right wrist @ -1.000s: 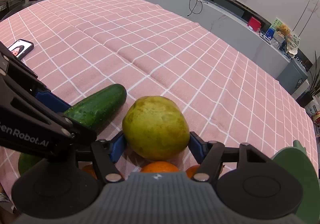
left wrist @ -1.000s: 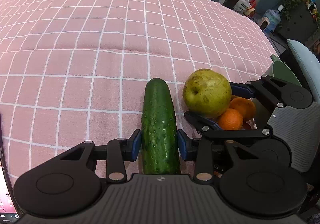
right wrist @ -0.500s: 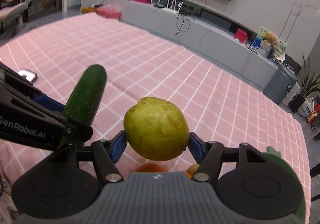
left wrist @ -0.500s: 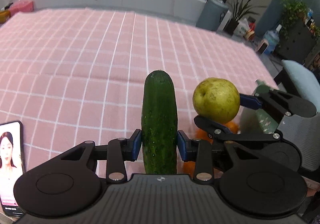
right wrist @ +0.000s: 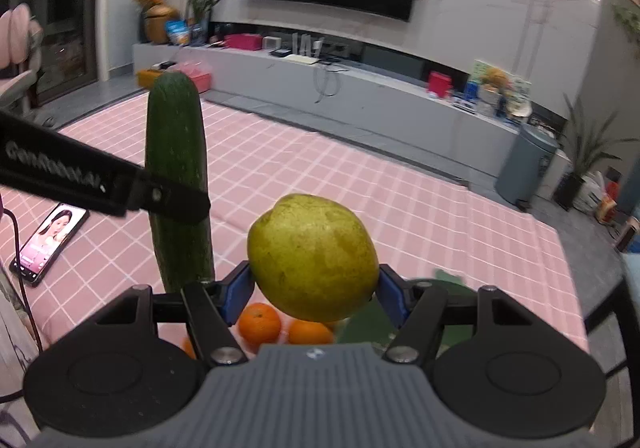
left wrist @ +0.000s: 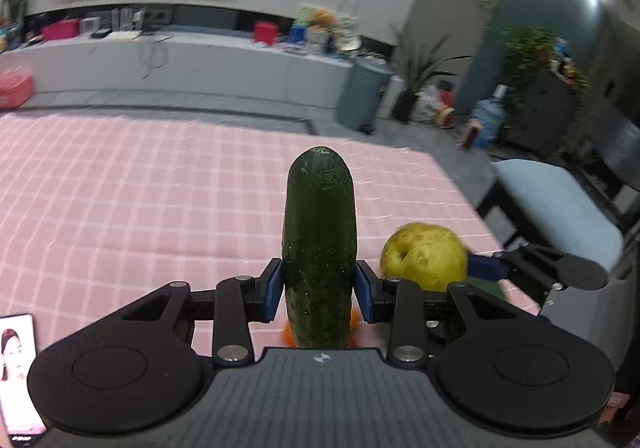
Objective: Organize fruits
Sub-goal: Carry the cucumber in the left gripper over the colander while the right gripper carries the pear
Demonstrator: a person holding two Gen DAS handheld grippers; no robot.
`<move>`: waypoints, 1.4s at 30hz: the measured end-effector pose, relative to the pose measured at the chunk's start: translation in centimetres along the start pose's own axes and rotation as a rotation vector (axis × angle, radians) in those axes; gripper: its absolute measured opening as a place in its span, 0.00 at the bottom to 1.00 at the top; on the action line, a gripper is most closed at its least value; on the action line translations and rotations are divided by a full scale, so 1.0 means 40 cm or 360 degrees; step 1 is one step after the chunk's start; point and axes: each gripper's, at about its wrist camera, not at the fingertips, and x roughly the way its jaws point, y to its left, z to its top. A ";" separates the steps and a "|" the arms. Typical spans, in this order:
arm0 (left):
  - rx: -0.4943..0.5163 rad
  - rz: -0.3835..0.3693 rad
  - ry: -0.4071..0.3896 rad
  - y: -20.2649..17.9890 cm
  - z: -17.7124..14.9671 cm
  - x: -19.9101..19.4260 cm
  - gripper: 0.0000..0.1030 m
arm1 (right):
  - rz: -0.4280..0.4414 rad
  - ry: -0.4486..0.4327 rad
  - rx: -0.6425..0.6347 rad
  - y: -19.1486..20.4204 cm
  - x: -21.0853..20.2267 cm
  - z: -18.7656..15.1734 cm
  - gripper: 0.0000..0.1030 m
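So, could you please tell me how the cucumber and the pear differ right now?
The cucumber is long and dark green; the pear is round and yellow-green. The cucumber stands upright in the left claw, gripped low on its length; the pear sits in the right claw, gripped across its middle. Both are held above the pink cloth.

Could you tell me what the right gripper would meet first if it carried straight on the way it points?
Apparently nothing close: the right gripper, shut on the yellow-green pear, points over the pink checked tablecloth toward the grey wall console, though depth is unclear.
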 end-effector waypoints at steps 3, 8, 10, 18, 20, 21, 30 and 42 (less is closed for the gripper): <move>0.0049 -0.0064 -0.0010 -0.053 0.009 0.018 0.41 | -0.0060 0.0008 0.0016 -0.043 -0.041 -0.019 0.61; 0.0122 -0.0191 0.0038 -0.141 0.017 0.079 0.41 | -0.0135 0.0103 0.0008 -0.115 -0.073 -0.062 0.61; 0.0145 -0.0240 0.0103 -0.167 0.015 0.119 0.41 | -0.0150 0.0167 -0.0023 -0.140 -0.071 -0.083 0.61; 0.0239 -0.0307 0.0350 -0.221 -0.011 0.255 0.41 | -0.0120 0.0468 -0.0104 -0.209 -0.003 -0.147 0.61; 0.0250 -0.0317 0.0406 -0.224 -0.014 0.289 0.41 | -0.0099 0.0522 -0.0116 -0.219 0.017 -0.156 0.61; 0.0253 -0.0323 0.0416 -0.237 -0.034 0.279 0.41 | -0.0086 0.0547 -0.0125 -0.223 0.029 -0.156 0.61; 0.0219 -0.0330 0.0545 -0.242 -0.050 0.370 0.41 | 0.0011 0.0718 -0.0128 -0.227 0.104 -0.171 0.60; 0.0240 -0.0247 0.0608 -0.241 -0.070 0.438 0.41 | 0.0055 0.0733 -0.0078 -0.248 0.124 -0.141 0.53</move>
